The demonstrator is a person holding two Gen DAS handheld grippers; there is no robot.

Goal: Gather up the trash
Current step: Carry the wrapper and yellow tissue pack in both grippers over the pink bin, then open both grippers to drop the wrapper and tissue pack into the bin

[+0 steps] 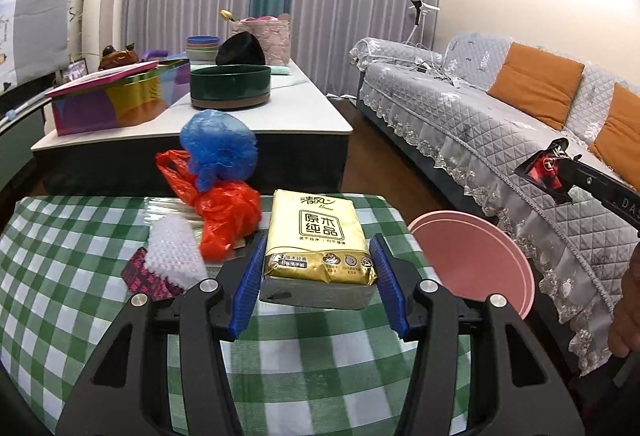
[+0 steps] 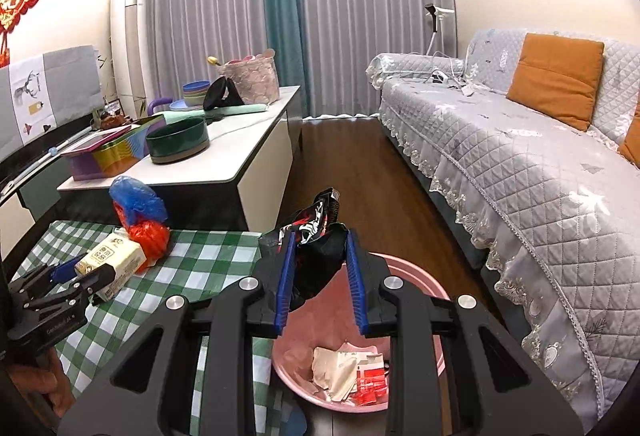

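Some wrappers already lie in the pink bin (image 2: 420, 296) at lower centre. My right gripper (image 2: 320, 268) pinches a black-and-red wrapper (image 2: 316, 236) above it, long axis upright. My left gripper (image 1: 316, 276) clamps the yellow tissue pack (image 1: 318, 240), pointing away; the plastic bags (image 1: 224, 195) remain.

Worktop cloth (image 1: 80, 276) is green/white check; tissue pack (image 1: 316, 240) gold w/ dark print, plastic bag (image 1: 228, 220) orange-red, crumpled cap (image 1: 218, 143) blue. Basin (image 2: 400, 276) pink, holding red & beige scraps (image 2: 352, 372); wrapper (image 2: 320, 232) black/red w/ white print. Both claws black w/ blue pads (image 2: 286, 284); sofa cover (image 2: 520, 171) grey quilted, cushions (image 2: 556, 75) orange.
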